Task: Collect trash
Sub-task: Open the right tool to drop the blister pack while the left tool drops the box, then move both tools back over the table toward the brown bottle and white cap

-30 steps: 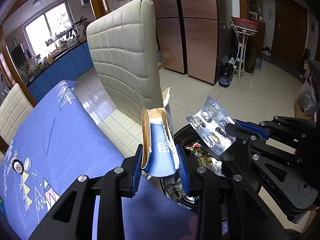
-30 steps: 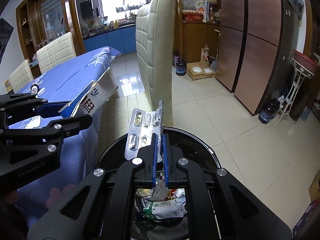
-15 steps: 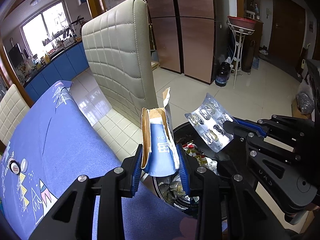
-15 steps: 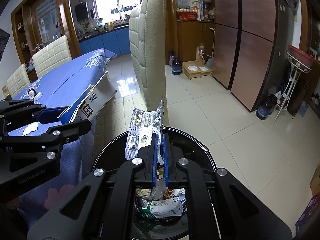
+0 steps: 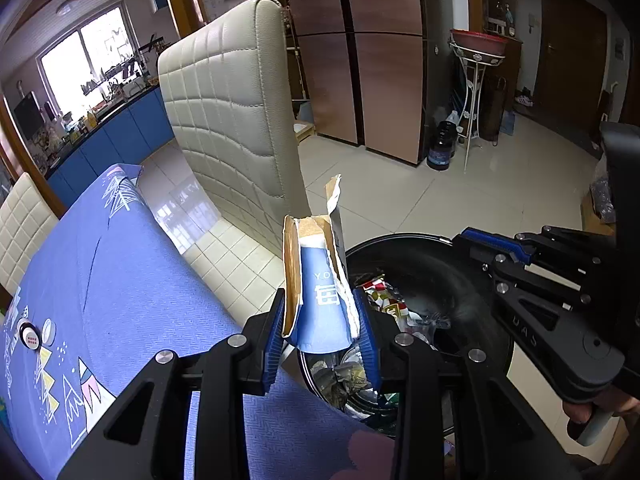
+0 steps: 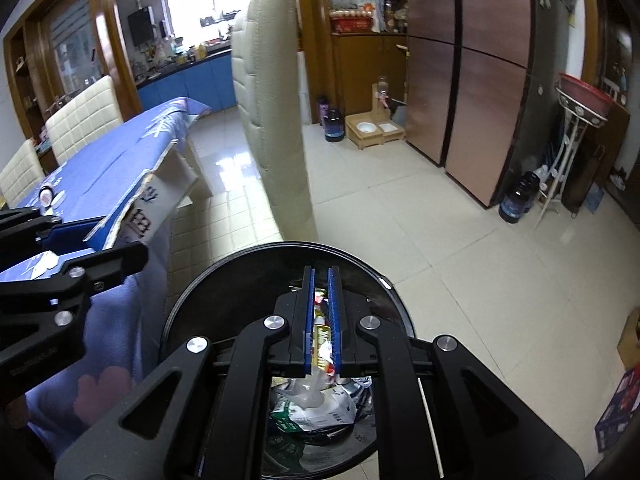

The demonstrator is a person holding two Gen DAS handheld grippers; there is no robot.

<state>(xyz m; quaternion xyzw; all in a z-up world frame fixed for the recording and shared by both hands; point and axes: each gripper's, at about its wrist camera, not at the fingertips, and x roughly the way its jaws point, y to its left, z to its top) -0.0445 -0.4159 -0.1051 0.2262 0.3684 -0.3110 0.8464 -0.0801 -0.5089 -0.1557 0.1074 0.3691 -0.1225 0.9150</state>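
1. Change vs. earlier frames: the pill blister pack is gone from the R gripper (image 6: 321, 276); its jaws now stand slightly parted w/ nothing between them, poised over the trash bin (image 6: 224, 280).
2. The blister pack cannot be picked out among the bin contents in either view.
3. L gripper (image 5: 320, 312) unchanged: jaws clenched on a torn blue-and-white carton (image 5: 320, 296), held upright, ragged cardboard top pointing up.
4. Carton position: beside the table edge, just at the bin's near rim, as before.
5. Surface: table w/ blue patterned tablecloth (image 5: 120, 280); a small round item (image 5: 30, 336) lies near its far-left edge.
6. Room: cream quilted chair (image 5: 232, 120) stands btwn table and bin; floor is pale tile (image 6: 460, 240); brown cabinet doors (image 6: 480, 80) on far wall; blue kitchen units under the window.
7. Misc.: dark jug (image 6: 518, 198) beside a white wire stand (image 6: 568, 152) carrying a red basin.
8. Container: bin is round, black, open-topped; holds mixed wrappers and crumpled packaging (image 6: 316, 412).
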